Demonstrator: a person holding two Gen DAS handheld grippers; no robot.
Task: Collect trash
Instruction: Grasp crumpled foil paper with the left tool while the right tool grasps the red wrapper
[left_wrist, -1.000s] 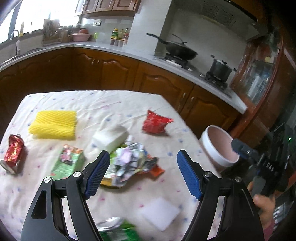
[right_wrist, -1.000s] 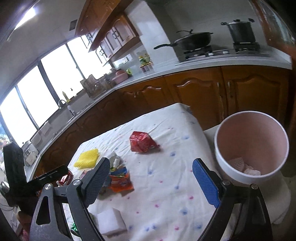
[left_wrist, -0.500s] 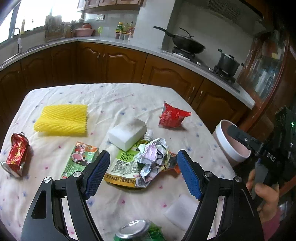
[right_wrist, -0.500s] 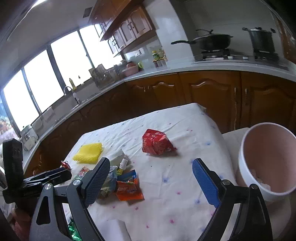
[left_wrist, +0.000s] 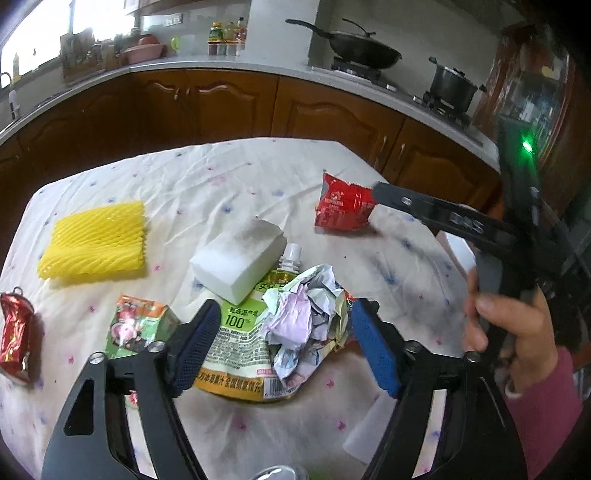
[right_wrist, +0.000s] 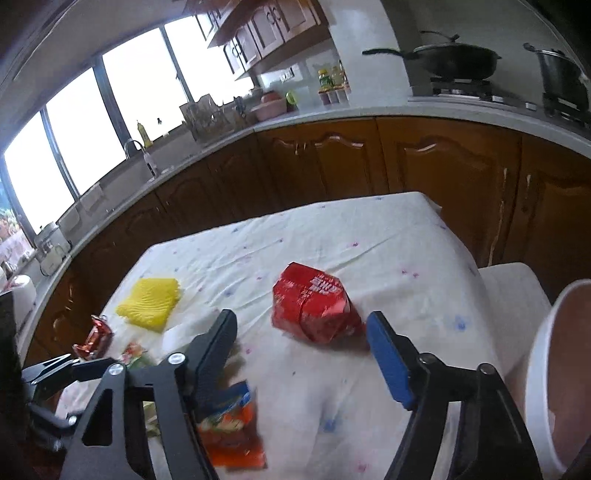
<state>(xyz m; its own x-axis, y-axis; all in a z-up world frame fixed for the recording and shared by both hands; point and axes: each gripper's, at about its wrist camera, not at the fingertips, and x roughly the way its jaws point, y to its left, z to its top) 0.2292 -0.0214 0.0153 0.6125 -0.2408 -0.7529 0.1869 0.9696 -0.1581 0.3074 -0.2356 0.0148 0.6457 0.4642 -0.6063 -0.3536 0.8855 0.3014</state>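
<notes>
- Since a second ago both my tongs have dropped lower and closer to the table; the pile of trash now fills the middle of my left view, and the red snack bag has grown large in my right view.
- My left tongs have just been narrowing; the crumpled paper wad sits between the blue pads, which stand apart from it — released, grasping nothing.
- The wad lies on a juice pouch printed "100%", beside a white foam block.
- My right tongs have also just been narrowing, still unclenched and empty, with the red snack bag just beyond the tips. Its white lettering is too blurred to read.
- The pink bin stands at the right edge, off the table.
</notes>
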